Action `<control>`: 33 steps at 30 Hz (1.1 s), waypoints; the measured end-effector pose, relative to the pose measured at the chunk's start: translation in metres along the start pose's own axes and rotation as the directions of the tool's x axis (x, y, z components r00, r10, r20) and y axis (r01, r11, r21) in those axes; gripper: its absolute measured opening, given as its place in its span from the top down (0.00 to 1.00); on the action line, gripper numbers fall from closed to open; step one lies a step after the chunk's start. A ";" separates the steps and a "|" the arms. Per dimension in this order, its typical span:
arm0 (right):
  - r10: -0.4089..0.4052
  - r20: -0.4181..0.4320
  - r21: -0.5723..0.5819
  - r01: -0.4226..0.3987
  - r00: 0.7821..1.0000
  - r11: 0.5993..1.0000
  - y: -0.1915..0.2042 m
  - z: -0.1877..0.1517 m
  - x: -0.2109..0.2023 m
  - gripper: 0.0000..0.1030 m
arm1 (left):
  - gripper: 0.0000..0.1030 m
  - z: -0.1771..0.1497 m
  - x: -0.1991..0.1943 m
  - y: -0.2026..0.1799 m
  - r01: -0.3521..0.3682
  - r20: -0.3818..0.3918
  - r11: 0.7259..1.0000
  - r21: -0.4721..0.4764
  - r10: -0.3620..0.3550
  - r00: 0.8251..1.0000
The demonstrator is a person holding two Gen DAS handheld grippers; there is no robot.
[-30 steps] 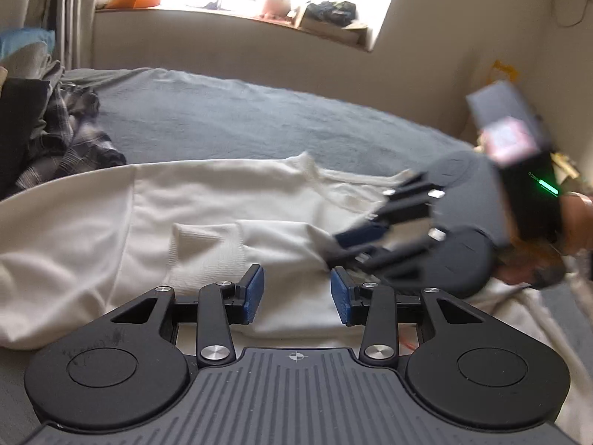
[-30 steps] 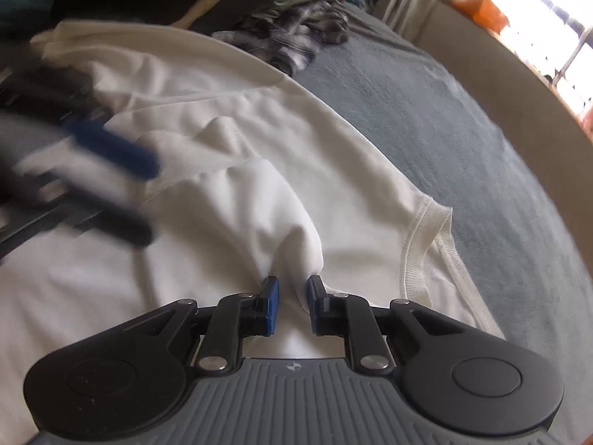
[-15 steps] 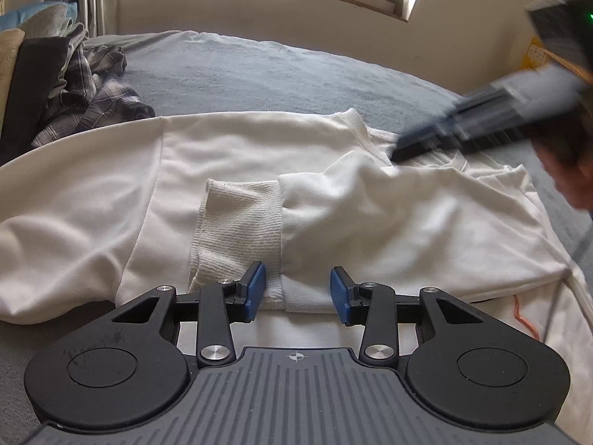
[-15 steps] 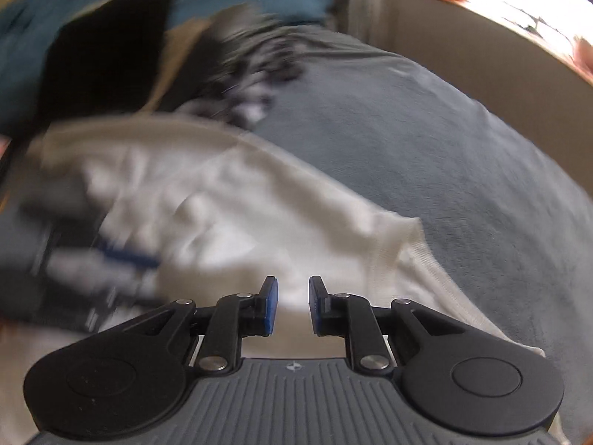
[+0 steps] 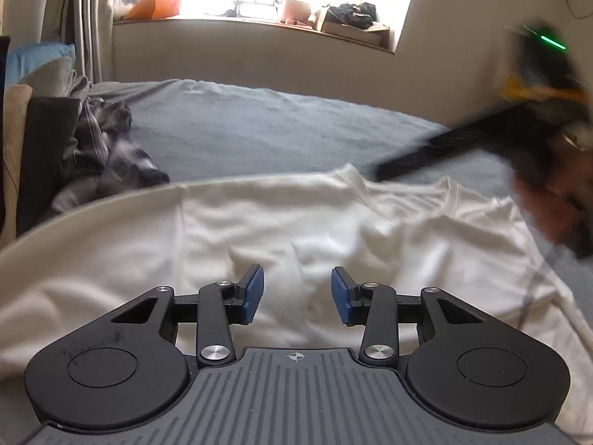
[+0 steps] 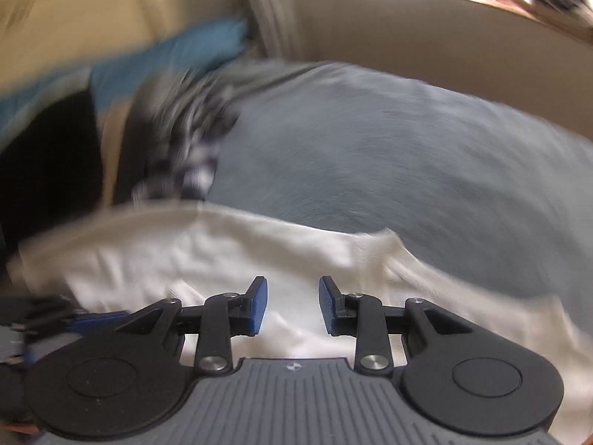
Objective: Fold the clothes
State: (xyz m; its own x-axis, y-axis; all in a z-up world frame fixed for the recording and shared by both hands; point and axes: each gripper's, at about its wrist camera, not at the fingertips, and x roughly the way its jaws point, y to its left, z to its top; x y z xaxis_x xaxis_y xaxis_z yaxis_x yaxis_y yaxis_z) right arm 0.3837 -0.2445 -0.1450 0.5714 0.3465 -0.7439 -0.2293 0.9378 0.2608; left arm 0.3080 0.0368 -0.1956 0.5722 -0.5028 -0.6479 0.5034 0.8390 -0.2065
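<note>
The sweatshirt (image 5: 281, 222) is lying spread across the near part of the bed (image 5: 267, 126), its collar (image 5: 355, 178) toward 1 o'clock in the left wrist view. A heap of clothes (image 5: 96, 148) is sitting on the bed at 10 o'clock, behind the sweatshirt's far edge. The windowsill (image 5: 259, 24) is running behind the bed at 12 o'clock.
</note>
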 end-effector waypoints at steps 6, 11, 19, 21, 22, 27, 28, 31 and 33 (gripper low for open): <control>-0.077 0.034 0.377 0.059 0.996 0.924 -0.039 -0.083 -0.097 0.68 | 0.59 0.019 0.055 0.033 0.033 -0.168 0.983 -0.181 -0.064 0.984; -0.178 0.081 0.593 0.096 0.981 0.800 -0.039 -0.170 -0.157 0.68 | 0.73 0.018 0.064 0.027 -0.008 -0.162 0.991 -0.134 -0.014 0.987; -0.302 0.190 0.706 0.084 0.934 0.703 -0.007 -0.255 -0.176 0.68 | 0.98 0.012 0.046 0.038 -0.100 -0.050 0.968 -0.231 0.091 0.995; -0.326 0.189 0.714 0.098 0.926 0.694 -0.006 -0.263 -0.176 0.68 | 0.98 0.008 0.045 0.041 -0.124 -0.061 0.956 -0.267 0.112 0.992; -0.329 0.182 0.716 0.105 0.927 0.690 -0.007 -0.266 -0.175 0.68 | 0.98 0.007 0.048 0.039 -0.135 -0.081 0.956 -0.259 0.117 0.990; -0.390 0.151 0.698 0.181 0.908 0.692 -0.024 -0.254 -0.177 0.68 | 0.90 0.013 0.045 0.033 -0.194 -0.118 0.966 -0.168 0.176 0.977; -0.403 0.153 0.678 0.201 0.902 0.707 -0.029 -0.244 -0.177 0.68 | 0.90 0.014 0.043 0.036 -0.216 -0.119 0.960 -0.176 0.197 0.973; -0.439 0.162 0.598 0.266 0.884 0.756 -0.045 -0.215 -0.177 0.68 | 0.89 0.012 0.031 0.039 -0.277 -0.085 0.945 -0.177 0.265 0.960; -0.466 0.158 0.481 0.344 0.871 0.806 -0.057 -0.185 -0.163 0.68 | 0.87 0.010 0.023 0.038 -0.302 -0.051 0.938 -0.167 0.298 0.953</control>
State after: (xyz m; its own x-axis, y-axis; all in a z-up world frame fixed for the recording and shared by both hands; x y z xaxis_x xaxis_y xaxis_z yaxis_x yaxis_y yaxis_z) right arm 0.1585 -0.3582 -0.1524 0.7292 -0.1315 -0.6716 0.3908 0.8857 0.2508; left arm 0.3469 0.0546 -0.2106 0.6622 -0.2186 -0.7167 0.1912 0.9741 -0.1205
